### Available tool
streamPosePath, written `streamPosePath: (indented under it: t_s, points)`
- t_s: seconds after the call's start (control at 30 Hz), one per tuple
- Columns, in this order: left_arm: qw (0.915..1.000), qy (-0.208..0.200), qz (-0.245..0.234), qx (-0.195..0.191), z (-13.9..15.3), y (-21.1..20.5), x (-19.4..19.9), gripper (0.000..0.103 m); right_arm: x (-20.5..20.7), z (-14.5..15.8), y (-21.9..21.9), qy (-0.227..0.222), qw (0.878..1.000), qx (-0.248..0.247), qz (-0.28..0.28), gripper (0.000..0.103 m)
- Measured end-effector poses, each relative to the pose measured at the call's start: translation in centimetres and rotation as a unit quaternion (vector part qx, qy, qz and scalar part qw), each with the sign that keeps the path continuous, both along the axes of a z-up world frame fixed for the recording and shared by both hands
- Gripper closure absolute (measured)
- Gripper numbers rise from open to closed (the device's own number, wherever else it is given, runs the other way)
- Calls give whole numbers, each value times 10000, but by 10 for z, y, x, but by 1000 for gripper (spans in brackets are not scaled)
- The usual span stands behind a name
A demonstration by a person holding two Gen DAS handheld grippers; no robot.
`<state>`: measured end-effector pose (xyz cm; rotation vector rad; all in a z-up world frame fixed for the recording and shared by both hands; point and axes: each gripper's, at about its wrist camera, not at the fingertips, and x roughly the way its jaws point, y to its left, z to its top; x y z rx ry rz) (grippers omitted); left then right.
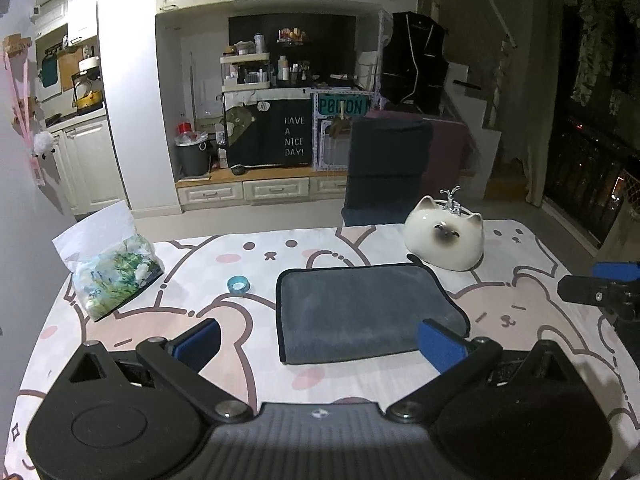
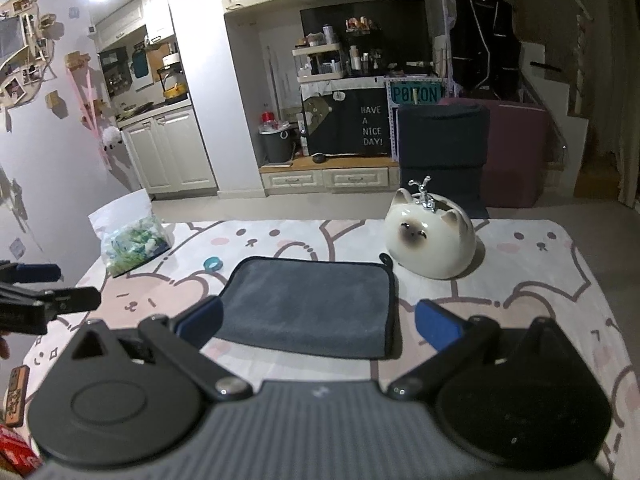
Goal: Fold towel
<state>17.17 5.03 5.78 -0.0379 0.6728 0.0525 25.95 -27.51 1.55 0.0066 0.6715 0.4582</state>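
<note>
Towel (image 1: pixel 366 312): folded, near edge partly hidden by left gripper (image 1: pixel 320 340), right gripper (image 2: pixel 318 326); both spread wide, empty; thickness perhaps doubled.

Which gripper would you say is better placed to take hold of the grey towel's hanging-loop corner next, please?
Right, probably. The right gripper is open and straddles the grey black-edged towel on the right-hand side, near its loop. The left gripper, also open, sits towards the opposite edge.

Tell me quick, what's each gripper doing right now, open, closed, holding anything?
Left gripper: open, holding nothing, near the folded grey towel.
Right gripper: open, holding nothing.
</note>
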Motion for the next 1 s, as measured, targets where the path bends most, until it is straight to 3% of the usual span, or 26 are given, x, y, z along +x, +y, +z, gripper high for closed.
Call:
streamPosePath:
  t_s: [0.47, 1.0]
  points:
    - [9994, -301, -132, -70, 15, -15, -66, 0, -64, 11, -18, -85, 9998, -128, 108, 0]
    - [9992, -317, -222, 129, 6, -31, -128, 0, -132, 11, -39, -225, 9995, -204, 126, 0]
